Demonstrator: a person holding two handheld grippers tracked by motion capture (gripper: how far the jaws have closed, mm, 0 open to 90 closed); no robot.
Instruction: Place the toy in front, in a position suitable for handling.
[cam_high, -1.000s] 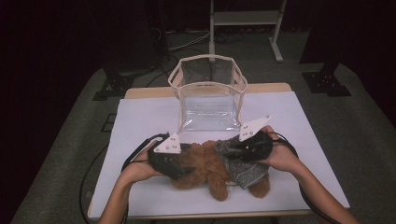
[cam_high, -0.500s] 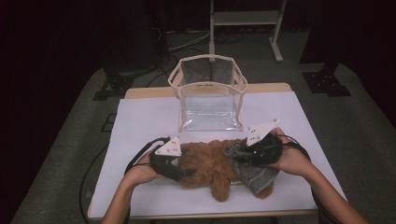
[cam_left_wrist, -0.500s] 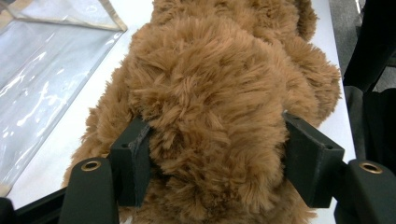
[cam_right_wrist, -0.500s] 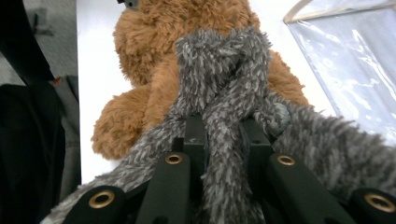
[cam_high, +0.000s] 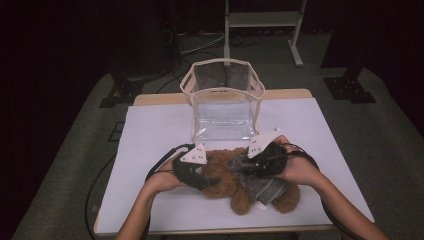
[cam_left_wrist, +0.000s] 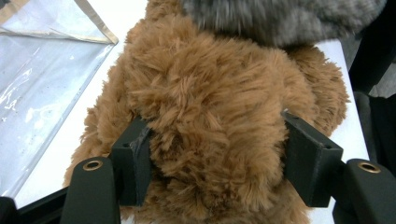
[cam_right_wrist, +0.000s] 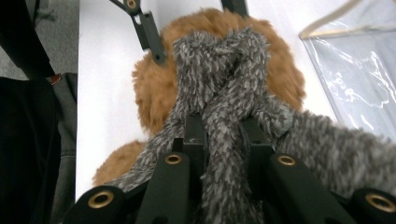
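A brown plush teddy bear (cam_high: 225, 179) lies on the white table (cam_high: 150, 130), near its front edge. It wears a grey fuzzy scarf (cam_high: 267, 189). My left gripper (cam_high: 207, 176) holds the bear's head (cam_left_wrist: 210, 107), its jaws pressed into the fur on both sides (cam_left_wrist: 217, 154). My right gripper (cam_high: 247, 167) is shut on a twisted strand of the grey scarf (cam_right_wrist: 223, 84), with the jaws close together (cam_right_wrist: 223, 135). In the right gripper view the left gripper's fingers (cam_right_wrist: 152, 32) show beyond the bear.
A clear plastic bag with a cream rim (cam_high: 220, 62) stands open behind the bear at mid table, and its wall (cam_left_wrist: 42, 88) shows beside the bear's head. Cables trail off the table's left and right. A metal stand (cam_high: 260, 20) is on the floor beyond.
The right hand drifted slightly right, then back left, with the scarf held. The left gripper edged right against the bear's head. The bear barely shifted.
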